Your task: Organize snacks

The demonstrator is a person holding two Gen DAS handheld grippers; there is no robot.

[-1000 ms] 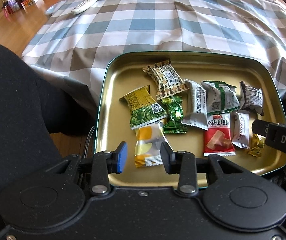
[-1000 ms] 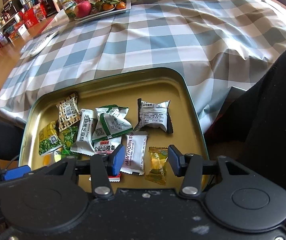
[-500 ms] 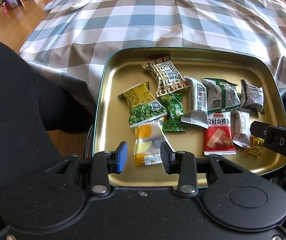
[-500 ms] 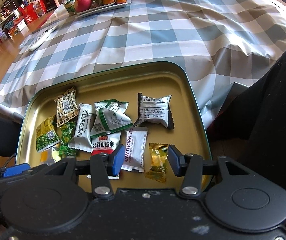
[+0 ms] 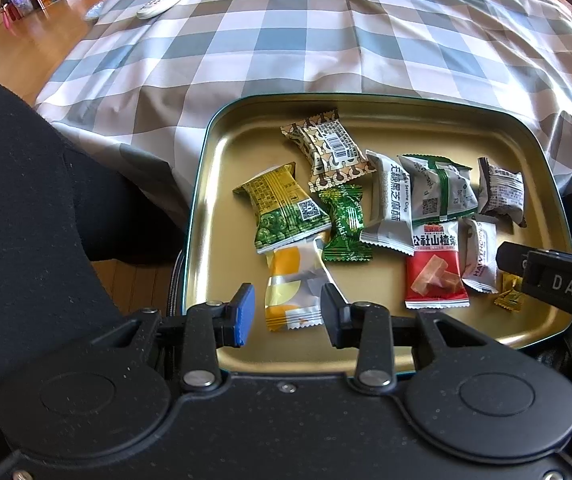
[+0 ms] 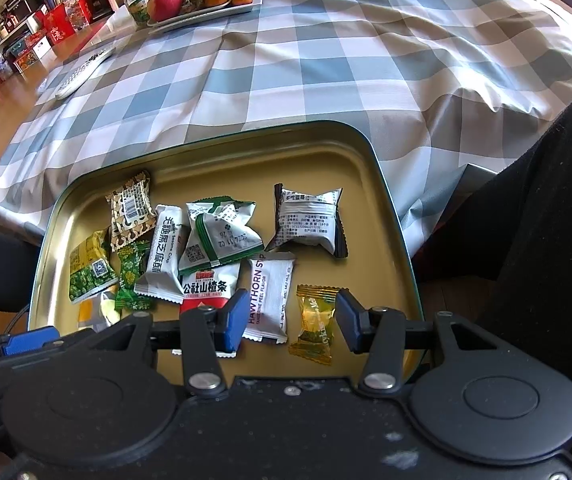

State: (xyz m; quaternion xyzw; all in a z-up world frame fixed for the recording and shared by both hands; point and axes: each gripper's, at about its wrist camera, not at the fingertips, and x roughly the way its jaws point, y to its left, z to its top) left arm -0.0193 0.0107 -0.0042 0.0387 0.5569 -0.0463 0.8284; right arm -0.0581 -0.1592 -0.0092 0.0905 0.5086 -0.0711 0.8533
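Checked cloth covers the worktop [image 6: 326,60] beyond my gold tray [image 5: 221,160], where the snacks [image 5: 390,200] lie jumbled. Left gripper [image 5: 286,312] gapes over the yellow packet [image 5: 290,292]; right gripper [image 6: 290,320], also released, frames the amber candy [image 6: 316,320]. I judge either pick needs lowering first.

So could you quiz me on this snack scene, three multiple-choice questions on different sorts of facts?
1. Where do the wrapped snacks lie?
A. in the gold metal tray
B. on the checked tablecloth
C. on the floor

2. What colour is the packet with the hawthorn strip picture?
A. blue
B. red and white
C. black

3. How is the right hand-held gripper?
A. shut on a sweet
B. open, holding nothing
C. out of view

Answers: 1 A, every packet sits inside the tray's rim; 2 B, its lower half is red under a white band; 3 B, its fingers stand apart above the small golden sweet.
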